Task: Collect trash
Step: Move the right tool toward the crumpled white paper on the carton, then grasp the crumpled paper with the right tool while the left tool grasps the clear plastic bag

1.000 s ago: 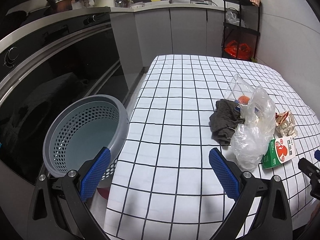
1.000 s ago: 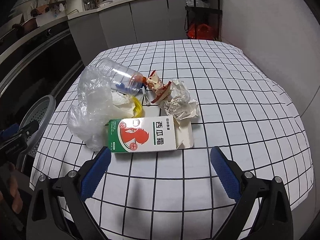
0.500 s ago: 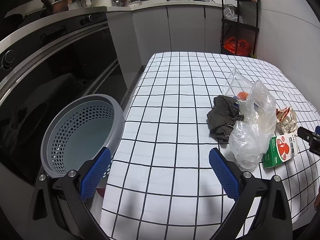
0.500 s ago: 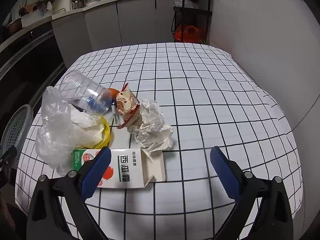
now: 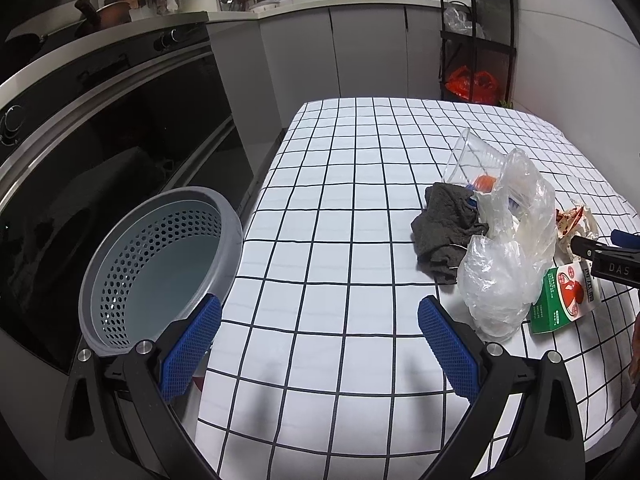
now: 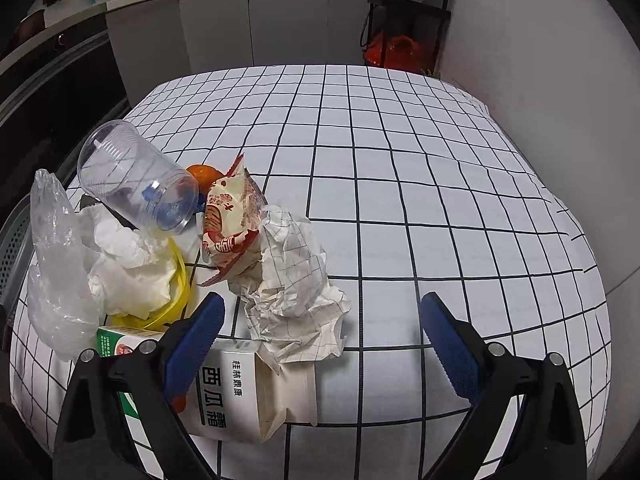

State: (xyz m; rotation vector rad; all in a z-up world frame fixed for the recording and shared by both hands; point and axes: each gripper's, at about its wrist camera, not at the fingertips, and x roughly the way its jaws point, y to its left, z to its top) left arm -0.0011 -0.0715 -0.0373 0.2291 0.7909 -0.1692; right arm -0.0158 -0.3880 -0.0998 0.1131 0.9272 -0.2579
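Observation:
A heap of trash lies on the checked tablecloth (image 6: 400, 184): a crumpled paper ball (image 6: 296, 284), a red-and-white snack wrapper (image 6: 230, 216), a clear plastic cup (image 6: 136, 176) on its side, a clear plastic bag (image 5: 504, 248), a dark grey rag (image 5: 446, 228) and a green-and-white carton (image 6: 236, 392). My right gripper (image 6: 320, 344) hovers open over the carton and paper ball, empty. Beside the table's left edge stands a grey perforated basket (image 5: 160, 264). My left gripper (image 5: 318, 344) is open and empty between basket and heap.
A dark oven front (image 5: 100, 140) runs along the left. Grey cabinets (image 5: 360, 44) and a black rack (image 5: 476, 40) with a red bag stand behind the table. The white wall (image 6: 560, 80) borders the table's right side.
My right gripper has moved forward and down over the heap, so the carton now lies under its left finger. The left gripper has shifted slightly; its view now shows the right gripper's tip.

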